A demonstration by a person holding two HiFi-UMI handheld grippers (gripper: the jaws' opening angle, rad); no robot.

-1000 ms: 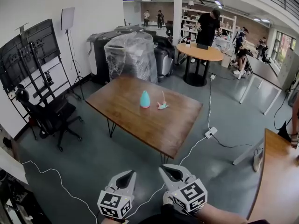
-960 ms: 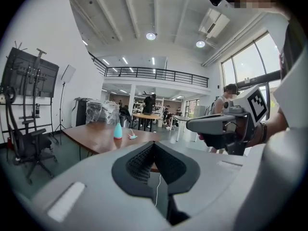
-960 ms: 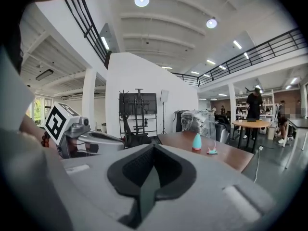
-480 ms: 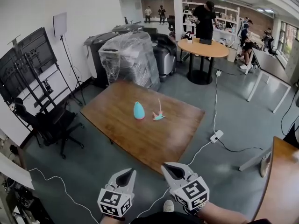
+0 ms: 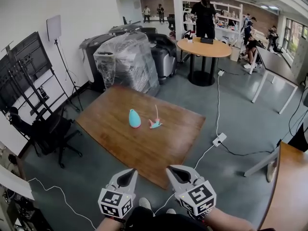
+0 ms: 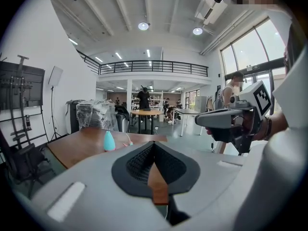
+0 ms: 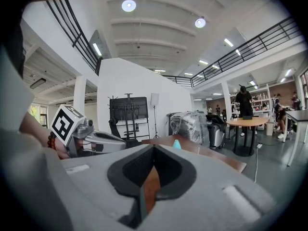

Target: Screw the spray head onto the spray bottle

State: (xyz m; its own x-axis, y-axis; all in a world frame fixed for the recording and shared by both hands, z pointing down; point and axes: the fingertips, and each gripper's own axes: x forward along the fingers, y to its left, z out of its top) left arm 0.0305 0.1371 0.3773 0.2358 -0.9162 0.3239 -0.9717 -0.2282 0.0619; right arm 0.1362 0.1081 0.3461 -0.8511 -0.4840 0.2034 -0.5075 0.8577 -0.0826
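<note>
A small teal spray bottle [image 5: 134, 119] stands upright near the middle of the brown wooden table [image 5: 120, 138]. The pink-and-teal spray head [image 5: 155, 123] lies on the table just right of it, its tube pointing up. My left gripper [image 5: 127, 173] and right gripper [image 5: 174, 170] hover side by side at the table's near corner, well short of both objects. Both are shut with nothing held. In the left gripper view the bottle [image 6: 109, 141] shows far beyond the closed jaws, and the right gripper [image 6: 226, 120] is at the right. The right gripper view shows the bottle [image 7: 177, 144] and the left gripper [image 7: 98, 142].
A black office chair [image 5: 45, 131] and a TV stand [image 5: 24, 66] are at the left. A plastic-wrapped machine [image 5: 126, 61] stands behind the table. A white cable with a power strip [image 5: 219, 139] lies on the floor at the right. Another wooden table [image 5: 288, 182] is at far right.
The table, bottle and spray head have come closer and shifted left in the head view as both grippers moved forward toward the table. Both stay shut.
</note>
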